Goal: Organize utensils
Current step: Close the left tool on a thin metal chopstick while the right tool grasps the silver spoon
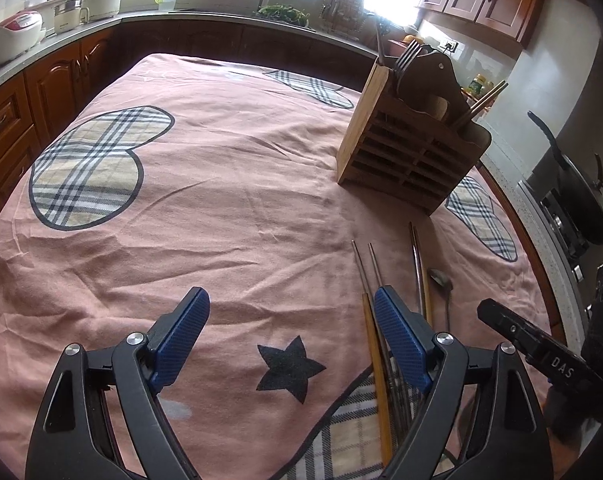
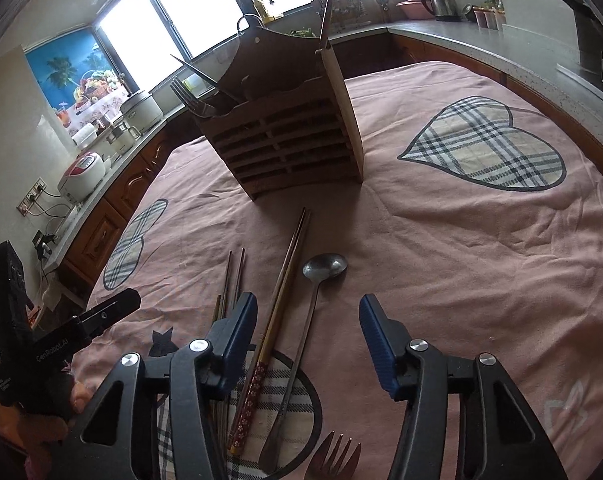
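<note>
A wooden utensil holder [image 1: 411,148] [image 2: 289,140] stands on the pink tablecloth with forks and chopsticks in it. Loose utensils lie in front of it: metal chopsticks [image 1: 367,276] [image 2: 233,280], wooden chopsticks [image 1: 419,272] [image 2: 289,276] with patterned ends, a metal spoon [image 1: 443,280] [image 2: 323,270] and a fork [image 2: 335,458]. My left gripper [image 1: 291,306] is open and empty, left of the utensils. My right gripper [image 2: 307,314] is open and empty, hovering over the spoon handle and the wooden chopsticks. The right gripper shows in the left wrist view [image 1: 537,344].
The pink tablecloth [image 1: 221,220] [image 2: 481,260] has plaid hearts and a black star. Counters with rice cookers [image 1: 13,36], a sink, a kettle [image 2: 439,2] and a black pan [image 1: 585,188] surround the table. The left gripper shows at the left edge of the right wrist view [image 2: 61,336].
</note>
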`<control>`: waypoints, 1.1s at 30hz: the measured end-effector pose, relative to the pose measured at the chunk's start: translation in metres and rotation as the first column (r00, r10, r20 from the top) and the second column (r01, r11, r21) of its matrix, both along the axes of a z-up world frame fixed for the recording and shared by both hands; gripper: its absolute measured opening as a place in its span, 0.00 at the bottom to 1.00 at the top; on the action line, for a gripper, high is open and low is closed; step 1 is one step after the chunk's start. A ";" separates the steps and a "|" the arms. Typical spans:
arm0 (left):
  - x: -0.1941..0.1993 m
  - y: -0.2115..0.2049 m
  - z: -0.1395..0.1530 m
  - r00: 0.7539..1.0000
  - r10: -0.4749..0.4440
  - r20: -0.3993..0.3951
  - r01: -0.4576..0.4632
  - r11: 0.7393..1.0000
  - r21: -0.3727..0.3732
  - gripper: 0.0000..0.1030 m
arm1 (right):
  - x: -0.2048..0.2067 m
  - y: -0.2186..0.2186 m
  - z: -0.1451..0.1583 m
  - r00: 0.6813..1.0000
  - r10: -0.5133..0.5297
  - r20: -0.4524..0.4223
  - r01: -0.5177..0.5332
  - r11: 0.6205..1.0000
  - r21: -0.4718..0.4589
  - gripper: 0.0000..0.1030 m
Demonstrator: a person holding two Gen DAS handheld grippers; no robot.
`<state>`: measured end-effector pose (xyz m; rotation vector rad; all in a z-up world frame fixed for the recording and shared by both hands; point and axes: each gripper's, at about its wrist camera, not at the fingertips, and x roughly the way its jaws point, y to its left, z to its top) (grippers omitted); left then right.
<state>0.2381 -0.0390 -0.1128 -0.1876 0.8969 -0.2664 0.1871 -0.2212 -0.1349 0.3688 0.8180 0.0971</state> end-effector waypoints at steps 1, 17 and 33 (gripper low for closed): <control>0.004 -0.003 -0.001 1.000 -0.008 -0.006 0.008 1.000 0.004 0.80 | 0.004 0.001 -0.003 1.000 0.005 -0.012 -0.005 1.000 -0.001 0.47; 0.060 -0.059 -0.030 0.978 -0.171 -0.121 0.181 0.981 0.073 0.53 | 0.038 -0.005 -0.029 0.995 0.024 -0.100 -0.022 1.000 0.018 0.29; 0.066 -0.104 -0.032 0.948 -0.297 -0.115 0.317 0.910 0.266 0.15 | 0.044 -0.012 -0.028 0.993 0.039 -0.107 -0.035 0.999 0.040 0.16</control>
